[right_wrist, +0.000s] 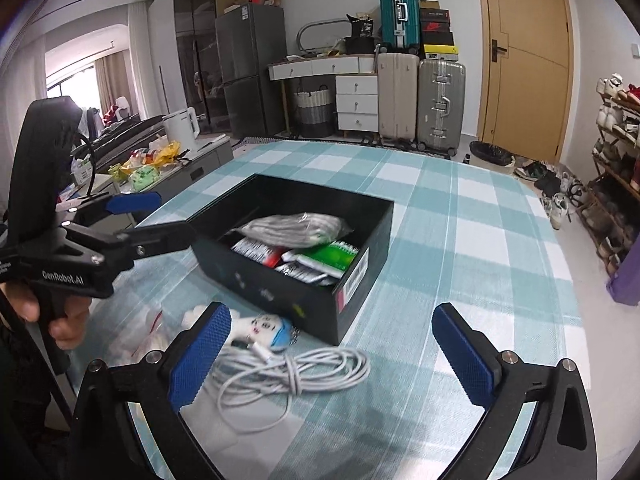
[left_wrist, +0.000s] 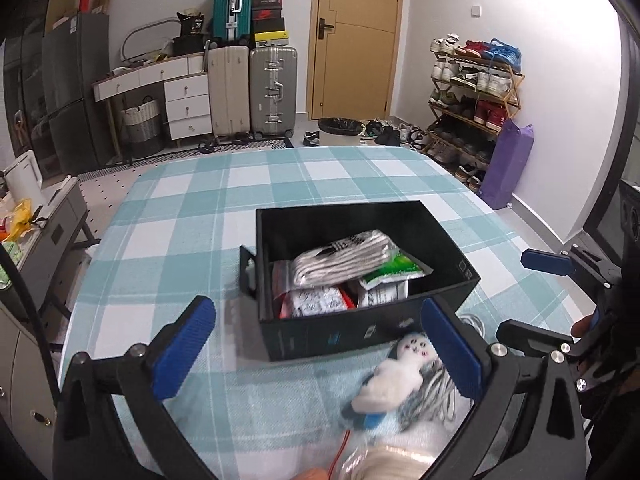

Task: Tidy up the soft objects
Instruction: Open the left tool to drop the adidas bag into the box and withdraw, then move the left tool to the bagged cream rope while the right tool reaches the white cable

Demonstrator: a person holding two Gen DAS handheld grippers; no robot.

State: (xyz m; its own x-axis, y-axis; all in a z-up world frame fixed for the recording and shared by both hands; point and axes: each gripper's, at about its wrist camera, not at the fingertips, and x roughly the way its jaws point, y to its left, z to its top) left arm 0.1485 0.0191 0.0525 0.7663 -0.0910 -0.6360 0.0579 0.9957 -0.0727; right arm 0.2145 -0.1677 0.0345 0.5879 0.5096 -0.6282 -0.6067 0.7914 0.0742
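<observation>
Below the open black cardboard box [left_wrist: 360,272], lower right in the left wrist view, the small white plush doll [left_wrist: 394,376] is lying on the coiled white cable [right_wrist: 296,372]. Both the left gripper [left_wrist: 316,352] and the right gripper [right_wrist: 332,352] are hanging spread and empty. A grab may snag the cable, seemingly tangled beneath.

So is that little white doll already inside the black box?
No, the white doll lies on the checked cloth just outside the black box, beside the coiled white cable.

White walls, tan door [left_wrist: 356,36], suitcases [left_wrist: 273,92], shoe rack [left_wrist: 472,96]
</observation>
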